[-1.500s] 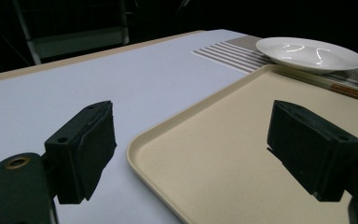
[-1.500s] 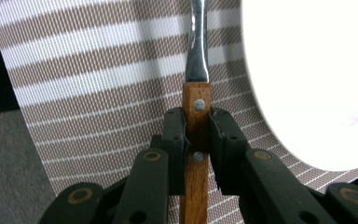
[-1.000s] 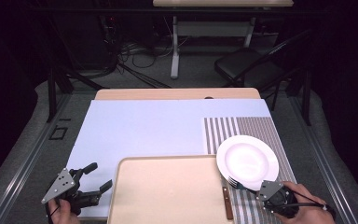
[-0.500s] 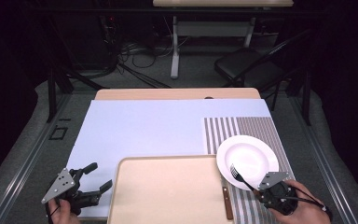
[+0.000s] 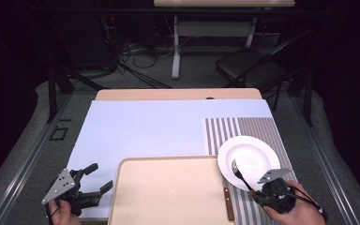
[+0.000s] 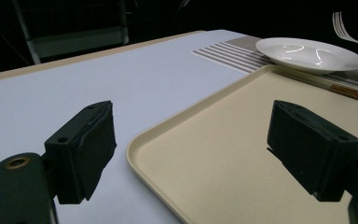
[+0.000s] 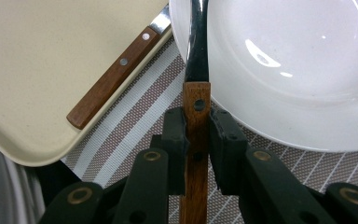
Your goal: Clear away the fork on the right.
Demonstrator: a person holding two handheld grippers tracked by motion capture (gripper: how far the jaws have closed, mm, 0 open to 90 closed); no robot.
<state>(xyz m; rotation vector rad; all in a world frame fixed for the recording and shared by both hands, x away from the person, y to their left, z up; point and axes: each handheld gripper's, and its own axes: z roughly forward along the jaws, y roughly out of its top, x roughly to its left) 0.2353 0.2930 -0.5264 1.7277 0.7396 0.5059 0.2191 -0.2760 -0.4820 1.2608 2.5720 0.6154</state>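
Right gripper (image 7: 196, 154) clenches the wooden-handled metal fork (image 7: 196, 116) mid-handle: light, stiff, slim, likely to pivot; left gripper (image 6: 196, 154) gapes empty.

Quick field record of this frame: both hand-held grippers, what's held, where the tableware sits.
left hand-held gripper: open, nothing between the jaws, at the tray's left edge
right hand-held gripper: shut on the fork's wooden handle
fork: held tilted, tines above the plate's near part
plate: white, on the striped placemat
knife: wooden handle, lying along the tray's right edge
tray: beige, bare, near edge of the table
table cover: pale blue sheet under tray and placemat
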